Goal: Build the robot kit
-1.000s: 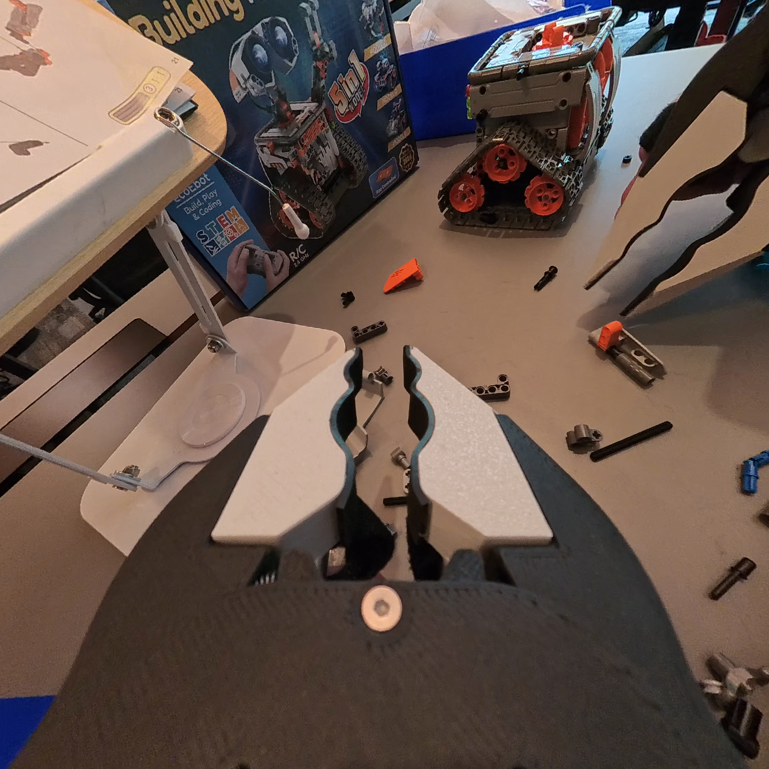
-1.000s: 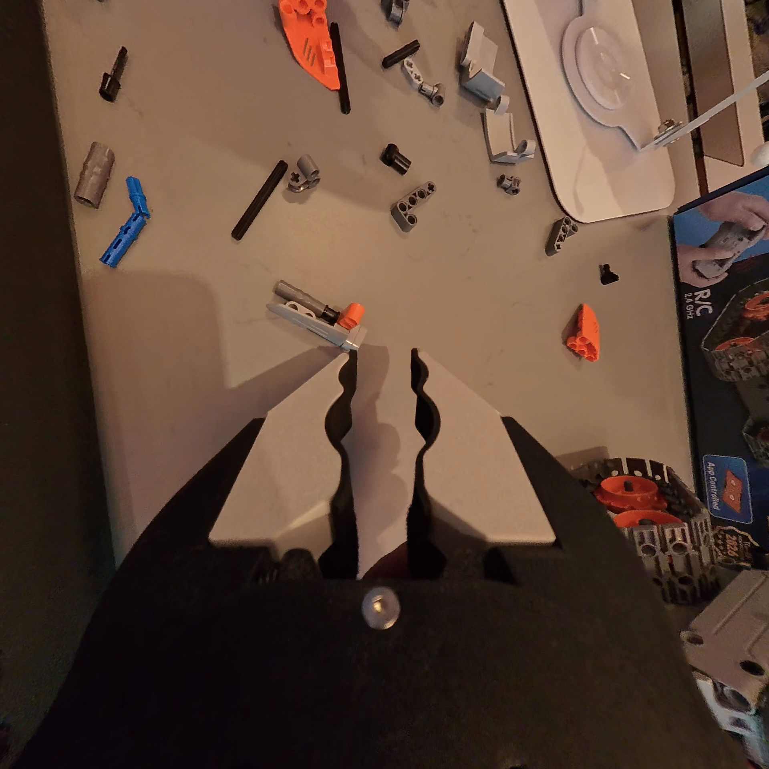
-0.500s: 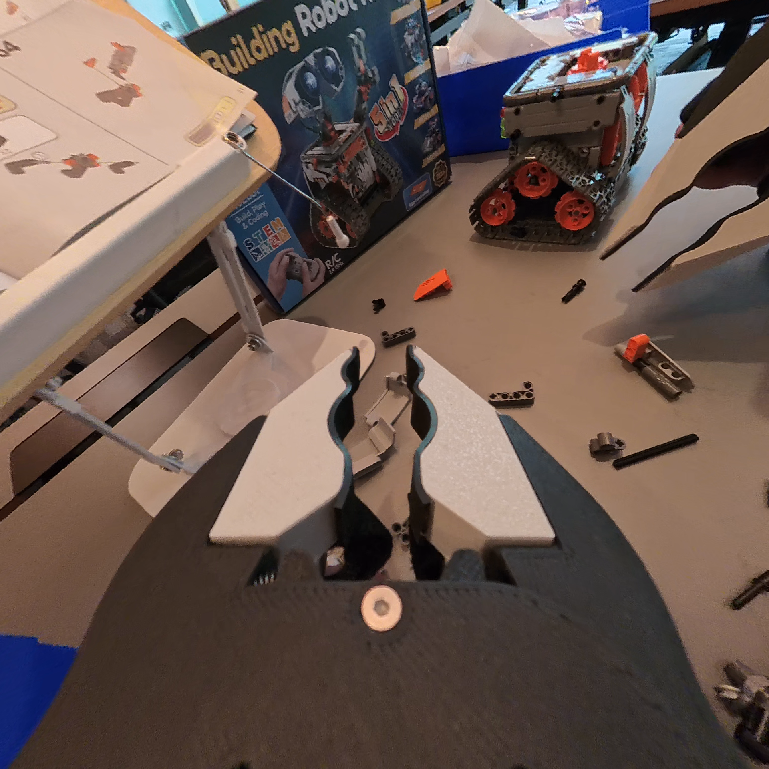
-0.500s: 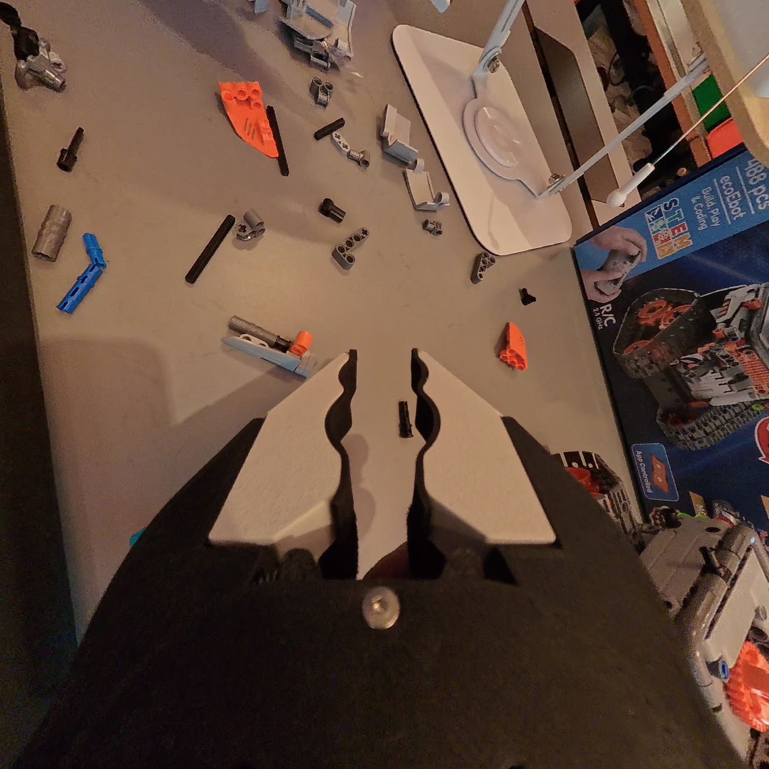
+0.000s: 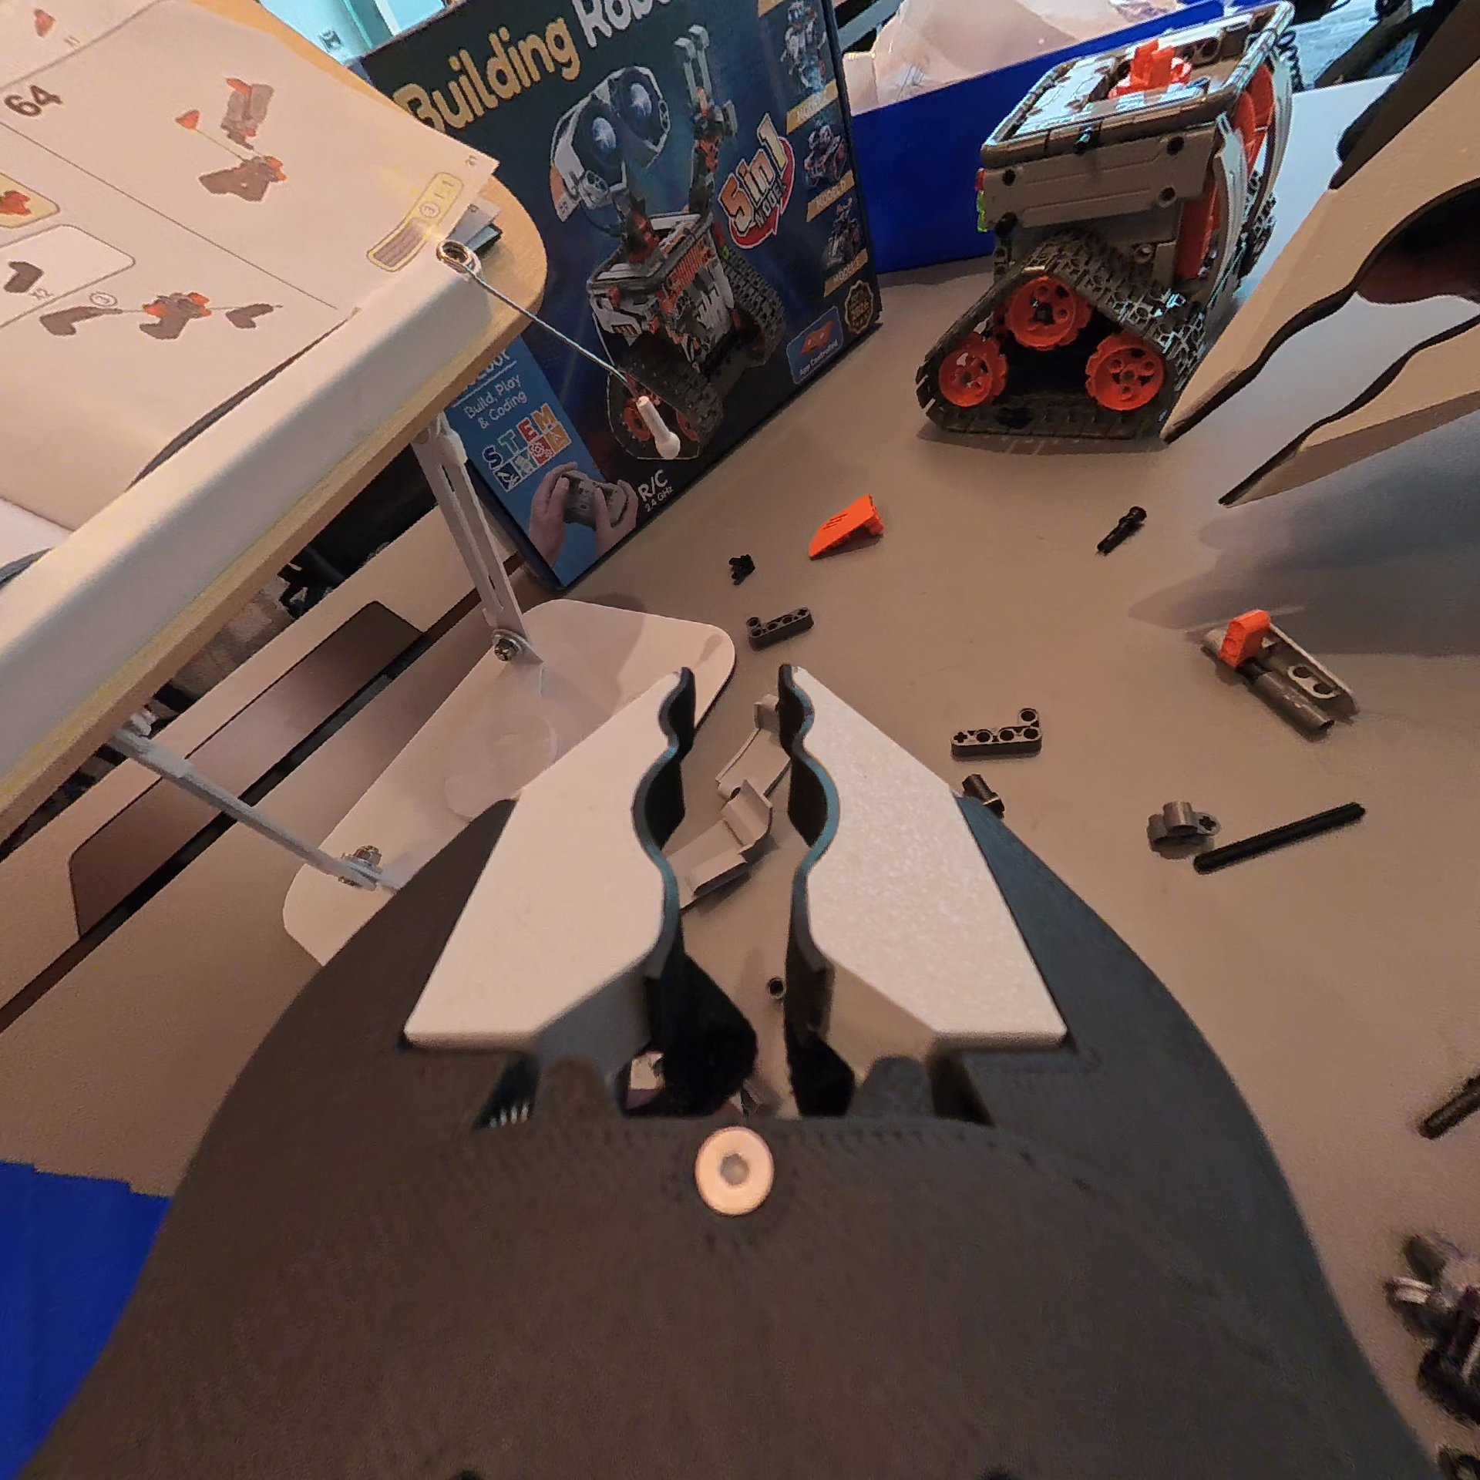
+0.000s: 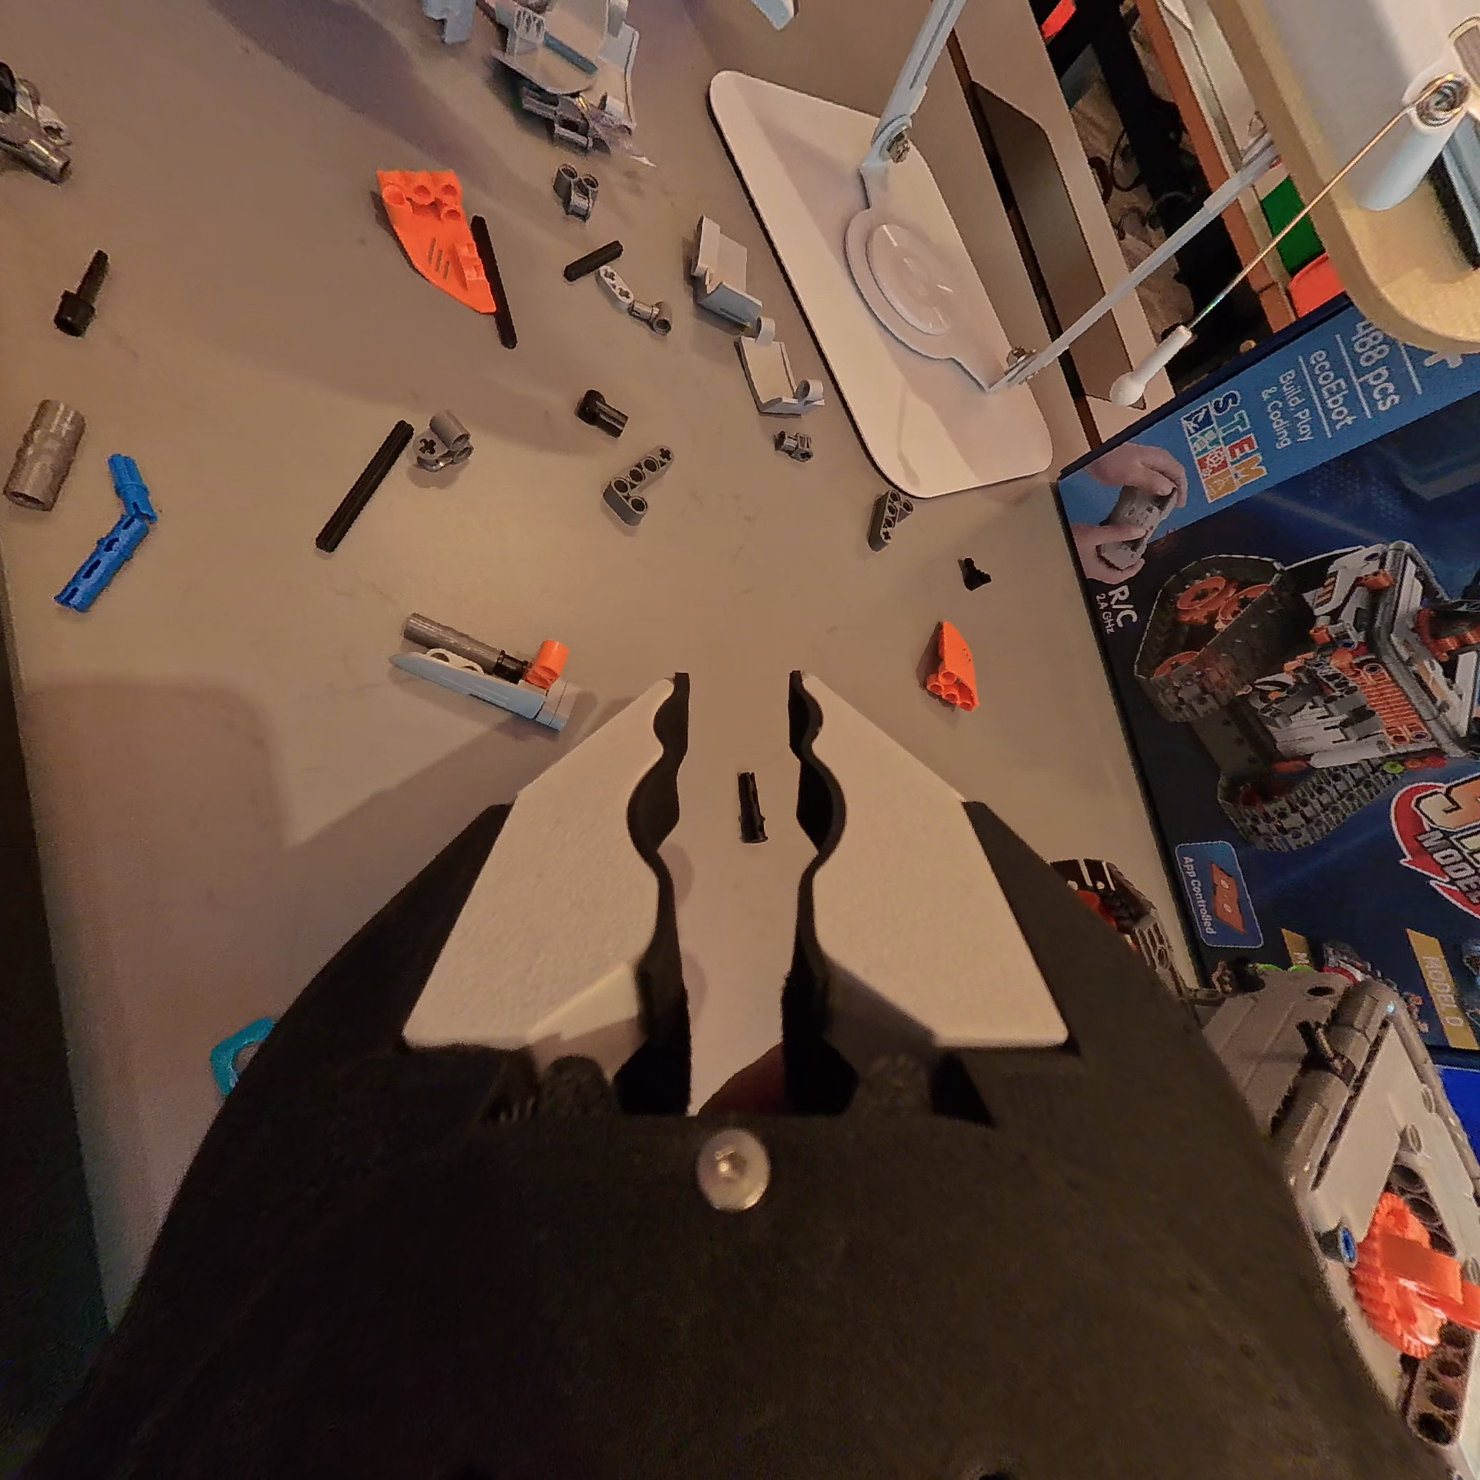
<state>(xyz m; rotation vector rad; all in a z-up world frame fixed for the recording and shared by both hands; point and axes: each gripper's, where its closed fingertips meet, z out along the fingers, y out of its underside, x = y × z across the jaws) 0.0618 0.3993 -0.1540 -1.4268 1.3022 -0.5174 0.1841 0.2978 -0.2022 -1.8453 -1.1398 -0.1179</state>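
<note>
My left gripper [image 5: 730, 681] is open and empty above the grey table. Between its fingers I see light grey bracket pieces [image 5: 737, 809] lying on the table below. My right gripper [image 6: 735, 681] is open and empty, held high over the table. A small black pin [image 6: 751, 807] lies on the table in the gap between its fingers. The right gripper also shows at the far right of the left wrist view [image 5: 1361, 320]. A tracked robot model with orange wheels [image 5: 1105, 240] stands at the back.
A blue kit box [image 5: 641, 264] stands behind a white stand base [image 5: 561, 721] that carries an instruction booklet [image 5: 160, 200]. Loose parts lie about: an orange wedge [image 5: 845, 524], a black axle [image 5: 1277, 837], an orange-tipped grey assembly [image 6: 488, 665], a blue connector [image 6: 108, 532]. Spacing between my two grippers at the tips: around 15 cm. The black axle [image 5: 1277, 837] sits 11 cm or so from the ends of my right fingers. My right wrist view [image 6: 364, 480] looks at it from another angle.
Both grippers have pulled back and tilted up, so more of the table, the box and the stand shows. The black pin has come into view between the right fingers. Both stay open.
</note>
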